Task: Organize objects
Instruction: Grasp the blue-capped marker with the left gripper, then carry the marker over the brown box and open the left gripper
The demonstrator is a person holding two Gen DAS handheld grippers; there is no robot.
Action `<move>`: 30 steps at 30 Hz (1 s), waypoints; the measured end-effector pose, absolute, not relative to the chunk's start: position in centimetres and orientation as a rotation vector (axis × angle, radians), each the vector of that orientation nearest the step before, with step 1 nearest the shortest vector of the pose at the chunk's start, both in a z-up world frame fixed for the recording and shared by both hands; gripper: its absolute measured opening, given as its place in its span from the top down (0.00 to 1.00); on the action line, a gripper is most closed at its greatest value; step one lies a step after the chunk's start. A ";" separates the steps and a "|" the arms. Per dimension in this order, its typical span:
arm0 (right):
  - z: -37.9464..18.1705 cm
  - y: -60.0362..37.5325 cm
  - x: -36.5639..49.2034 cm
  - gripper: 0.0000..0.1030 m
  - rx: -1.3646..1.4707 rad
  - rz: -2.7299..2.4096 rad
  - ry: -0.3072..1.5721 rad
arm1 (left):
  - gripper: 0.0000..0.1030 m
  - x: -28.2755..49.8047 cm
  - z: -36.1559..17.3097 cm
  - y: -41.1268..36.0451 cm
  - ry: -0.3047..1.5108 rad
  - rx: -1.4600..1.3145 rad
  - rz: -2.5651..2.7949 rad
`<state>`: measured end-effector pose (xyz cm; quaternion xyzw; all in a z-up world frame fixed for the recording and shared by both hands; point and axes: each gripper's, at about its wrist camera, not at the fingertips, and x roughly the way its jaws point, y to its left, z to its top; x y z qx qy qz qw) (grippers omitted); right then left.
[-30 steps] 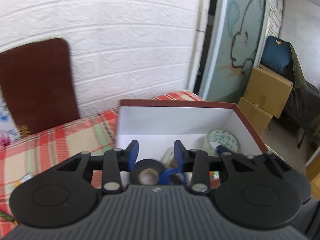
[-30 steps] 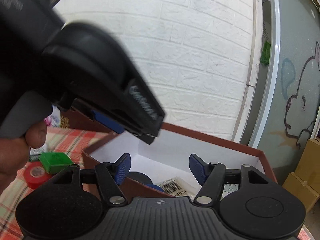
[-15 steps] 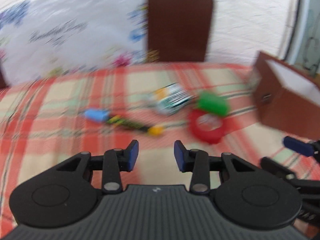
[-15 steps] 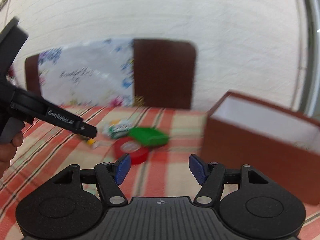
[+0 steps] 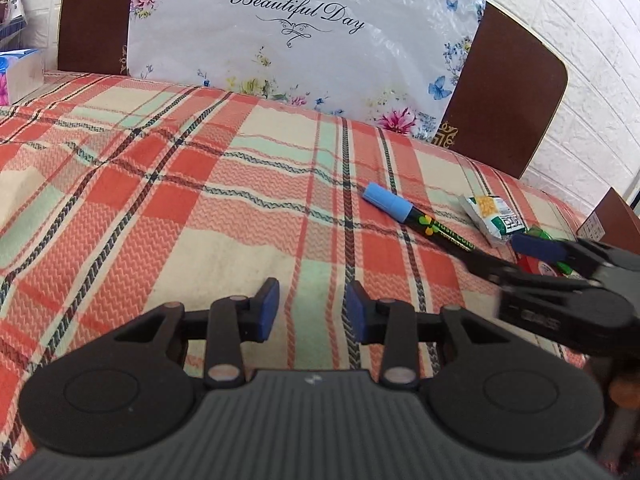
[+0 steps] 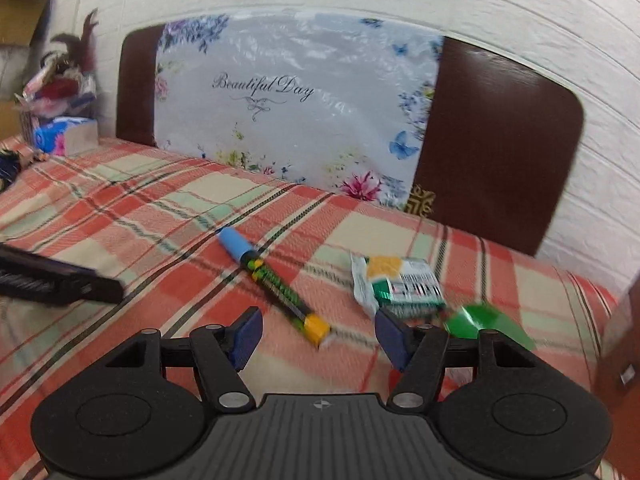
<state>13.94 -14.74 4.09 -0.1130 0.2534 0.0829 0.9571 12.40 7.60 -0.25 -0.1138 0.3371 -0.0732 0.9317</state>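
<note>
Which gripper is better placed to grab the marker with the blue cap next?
Right. The right gripper is open with the marker lying just ahead between its fingers; the left gripper faces bare tablecloth, marker off to its side.

"Beautiful Day" — in script on the floral plastic sheet (image 5: pixel 304 36).

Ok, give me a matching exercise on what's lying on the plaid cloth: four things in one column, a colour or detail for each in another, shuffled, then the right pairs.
Things:
1. marker
2. snack packet
3. floral bag
4. right gripper

Details:
A. reads "Beautiful Day"
B. light blue cap, yellow end
C. open, nothing between its fingers
D. white and green, with a barcode

Pairs: 1-B, 2-D, 3-A, 4-C
</note>
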 end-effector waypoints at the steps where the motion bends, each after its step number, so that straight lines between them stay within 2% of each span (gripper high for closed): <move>1: 3.8 -14.4 15.0 0.46 -0.238 0.177 0.537 | 0.62 12.6 -0.2 7.8 0.703 -0.249 -0.149; 2: 3.3 -14.2 15.9 0.52 -0.242 0.194 0.575 | 0.61 12.8 0.1 7.9 0.719 -0.272 -0.151; 3: 2.9 -14.1 16.5 0.66 -0.237 0.211 0.608 | 0.59 12.9 0.1 8.4 0.738 -0.304 -0.162; 5: 2.9 -14.0 16.0 0.76 -0.204 0.232 0.607 | 0.52 13.3 0.3 8.7 0.775 -0.371 -0.197; 6: 2.9 -13.8 15.4 0.85 -0.205 0.236 0.610 | 0.50 13.4 0.3 8.7 0.792 -0.398 -0.217; 9: 2.8 -13.5 12.7 0.85 -0.167 0.242 0.620 | 0.49 13.3 0.5 7.4 0.838 -0.444 -0.297; 14: 2.9 -14.6 7.8 0.85 0.061 0.302 0.656 | 0.51 12.2 0.2 3.4 0.887 -0.384 -0.382; 15: 3.0 -14.9 7.0 0.85 0.113 0.318 0.658 | 0.59 12.0 0.2 2.7 0.888 -0.367 -0.390; 16: 3.1 -15.2 6.2 0.85 0.160 0.333 0.657 | 0.72 12.0 0.2 2.2 0.902 -0.367 -0.409; 19: 3.4 -15.9 4.4 0.85 0.228 0.335 0.644 | 0.73 11.8 0.6 0.7 0.917 -0.360 -0.433; 23: 4.2 -17.8 3.1 0.85 0.229 0.298 0.586 | 0.76 11.6 4.2 -3.0 0.853 -0.293 -0.506; 30: 8.7 -24.5 1.1 0.85 0.200 0.100 0.335 | 0.78 12.4 11.6 -15.0 0.712 -0.128 -0.704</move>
